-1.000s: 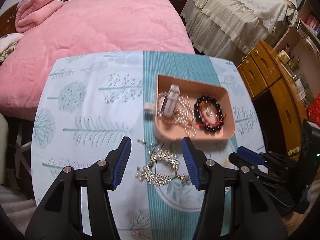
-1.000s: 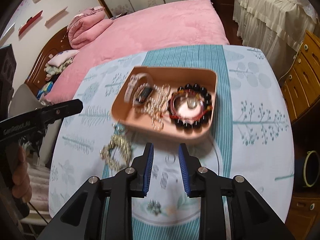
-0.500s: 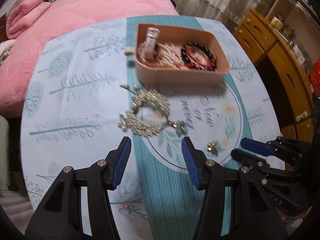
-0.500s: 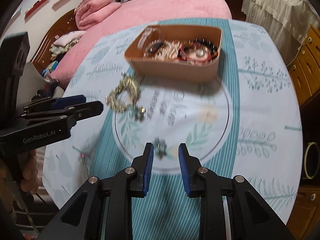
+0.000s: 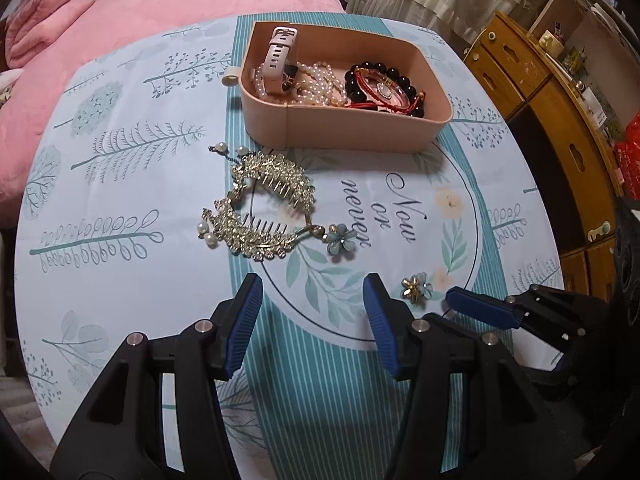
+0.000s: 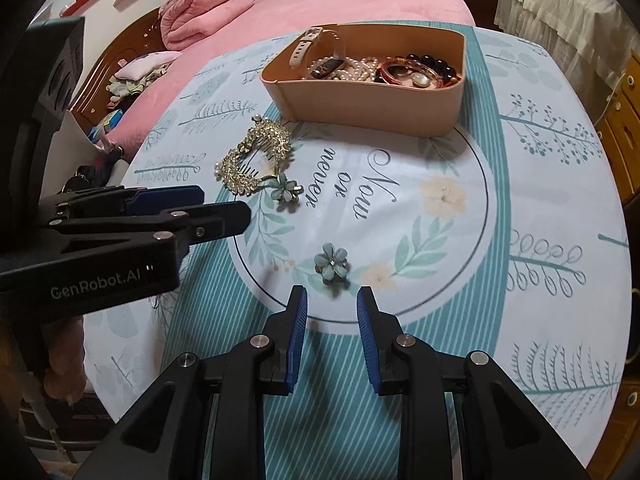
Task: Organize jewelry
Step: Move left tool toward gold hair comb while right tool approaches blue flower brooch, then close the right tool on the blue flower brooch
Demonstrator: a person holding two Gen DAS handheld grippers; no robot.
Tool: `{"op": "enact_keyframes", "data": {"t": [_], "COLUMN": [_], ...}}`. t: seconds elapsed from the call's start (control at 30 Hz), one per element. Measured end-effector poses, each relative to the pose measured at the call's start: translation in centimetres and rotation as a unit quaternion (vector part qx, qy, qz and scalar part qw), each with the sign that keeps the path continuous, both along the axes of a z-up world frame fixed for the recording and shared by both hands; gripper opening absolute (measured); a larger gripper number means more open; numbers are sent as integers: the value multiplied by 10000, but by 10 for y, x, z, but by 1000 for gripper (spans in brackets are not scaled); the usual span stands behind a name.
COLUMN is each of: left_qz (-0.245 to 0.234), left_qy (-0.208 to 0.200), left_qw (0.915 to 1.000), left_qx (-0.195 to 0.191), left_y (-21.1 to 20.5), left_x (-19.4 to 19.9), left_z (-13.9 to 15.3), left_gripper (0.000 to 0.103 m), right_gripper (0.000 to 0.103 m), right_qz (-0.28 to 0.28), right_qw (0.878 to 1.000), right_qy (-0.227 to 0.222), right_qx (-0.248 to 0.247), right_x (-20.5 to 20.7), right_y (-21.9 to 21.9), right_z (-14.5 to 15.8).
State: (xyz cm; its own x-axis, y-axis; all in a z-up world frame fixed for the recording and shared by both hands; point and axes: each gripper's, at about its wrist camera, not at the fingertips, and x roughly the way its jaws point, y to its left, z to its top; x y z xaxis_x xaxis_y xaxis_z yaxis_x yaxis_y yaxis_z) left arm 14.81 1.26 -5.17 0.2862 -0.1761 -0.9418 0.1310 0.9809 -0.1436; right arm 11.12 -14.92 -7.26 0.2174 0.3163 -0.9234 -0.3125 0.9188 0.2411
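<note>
A pink tray (image 5: pixel 344 132) (image 6: pixel 372 108) at the far side of the table holds a watch, pearls and a dark bead bracelet. Two gold rhinestone hair combs (image 5: pixel 260 204) (image 6: pixel 256 156) lie in front of it, with a blue flower clip (image 5: pixel 342 238) (image 6: pixel 286 190) beside them. A second small flower clip (image 5: pixel 416 287) (image 6: pixel 331 263) lies nearer. My left gripper (image 5: pixel 314 296) is open and empty, just short of the combs. My right gripper (image 6: pixel 332 304) is open and empty, just short of the small flower clip; it also shows in the left wrist view (image 5: pixel 480 308).
The round table wears a teal and white printed cloth (image 5: pixel 120 200) (image 6: pixel 540 200). A pink bed (image 5: pixel 160 4) stands behind it and wooden drawers (image 5: pixel 540 92) to the right. The left gripper crosses the right wrist view (image 6: pixel 140 216).
Both grippers have drawn back from the tray toward the near side of the table. The tray and combs now lie farther off. Both grippers stay open.
</note>
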Motion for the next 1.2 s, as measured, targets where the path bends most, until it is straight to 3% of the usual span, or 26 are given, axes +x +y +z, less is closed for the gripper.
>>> {"op": "enact_keyframes", "data": {"t": [0.37,0.43,0.5,0.77,0.97,1.2], "left_qz": [97,101,110,575,747,790], "left_qy": [177,208,230,291,202,171], "left_qw": [9996,9995,9994,9972,9969,9967], "left_qx": [-187,-214,-226,-389,-167,71], "left_y": [0,-1,-2,-3,-17,-36], "left_x": [12,13,15,24,28,32], "left_z": [-10,-12,-14,-25,-29,-32], "left_gripper": [49,49,49,49,49,35], "right_gripper": [26,17,17,17,17,17], "right_qz": [127,140,190,-497,-591,-593], "right_qw": [9994,9987,9978,9970,9964,9964], "right_qy": [-305,-424,-518,-466,-476,-506], "right_qx": [-134,-246,-369,-373,-376,-344], "right_x": [14,15,15,32,33,27], "right_y": [17,18,19,-17,-29,-32], "right_z": [-11,-12,-12,-12,-13,-11]}}
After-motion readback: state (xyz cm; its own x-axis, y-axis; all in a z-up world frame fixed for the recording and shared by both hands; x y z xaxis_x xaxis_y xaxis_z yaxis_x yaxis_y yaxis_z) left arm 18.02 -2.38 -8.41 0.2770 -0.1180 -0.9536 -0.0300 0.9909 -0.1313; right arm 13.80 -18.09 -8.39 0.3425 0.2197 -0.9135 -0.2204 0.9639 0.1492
